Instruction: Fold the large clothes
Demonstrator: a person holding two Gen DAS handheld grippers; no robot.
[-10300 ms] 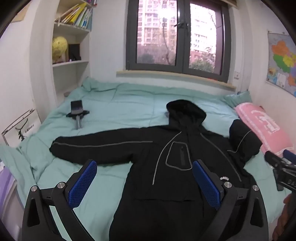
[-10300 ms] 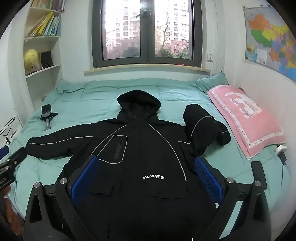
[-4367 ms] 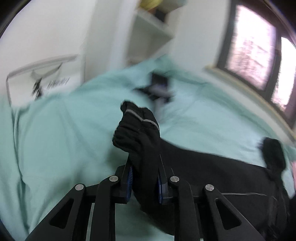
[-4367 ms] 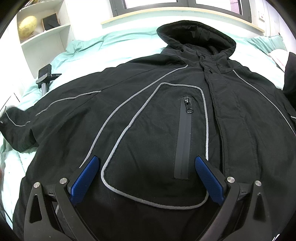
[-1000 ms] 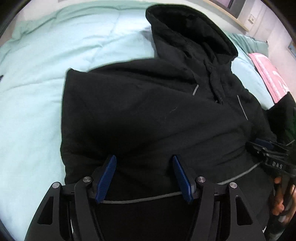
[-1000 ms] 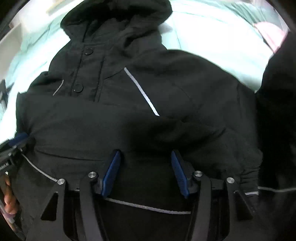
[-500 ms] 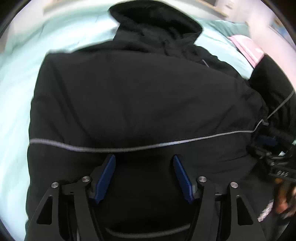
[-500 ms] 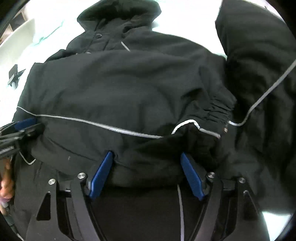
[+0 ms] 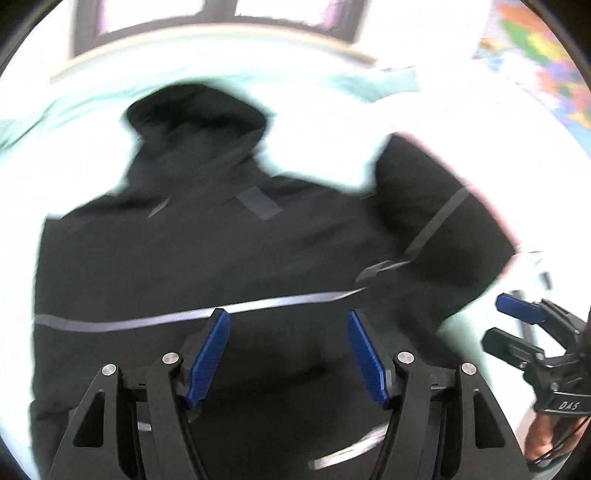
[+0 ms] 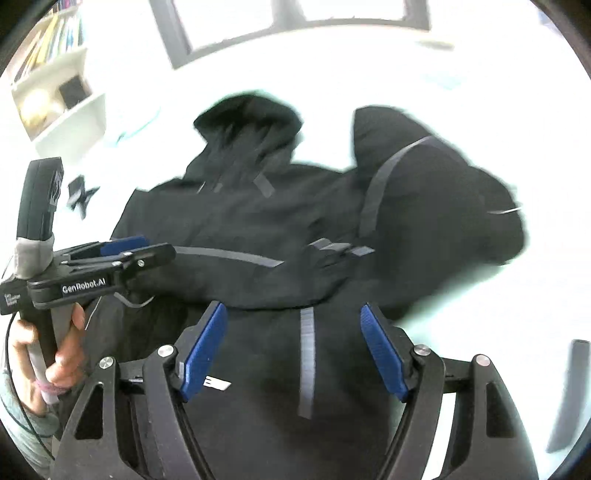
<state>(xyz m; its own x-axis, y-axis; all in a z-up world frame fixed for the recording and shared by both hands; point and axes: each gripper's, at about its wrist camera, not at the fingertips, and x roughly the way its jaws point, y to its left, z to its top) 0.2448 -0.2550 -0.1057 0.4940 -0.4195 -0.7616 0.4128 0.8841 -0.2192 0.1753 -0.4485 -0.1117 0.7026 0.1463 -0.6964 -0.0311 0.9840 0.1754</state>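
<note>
A black hooded jacket (image 9: pixel 221 240) (image 10: pixel 240 221) lies face up on the pale green bed (image 10: pixel 480 295), hood (image 9: pixel 195 118) toward the window. Its left sleeve (image 9: pixel 147 280), marked by a grey stripe, lies folded across the chest, with the cuff (image 10: pixel 332 251) near the middle. The other sleeve (image 10: pixel 436 199) sits bunched at the right. My left gripper (image 9: pixel 287 317) (image 10: pixel 159 246) hovers open above the lower front, holding nothing. My right gripper (image 10: pixel 291 310) (image 9: pixel 495 319) is also open and empty, raised over the hem. Both views are motion-blurred.
A white bookshelf (image 10: pixel 55 99) stands at the far left, with a small phone stand (image 10: pixel 79 195) on the bed below it. The window (image 9: pixel 221 22) is behind the bed, a wall map (image 9: pixel 546 55) to the right. A person's hand (image 10: pixel 62 354) grips the left tool's handle.
Both grippers have drawn back and up from the folded sleeve, so hood and window now show. The right gripper's jaws stand wider than a second ago.
</note>
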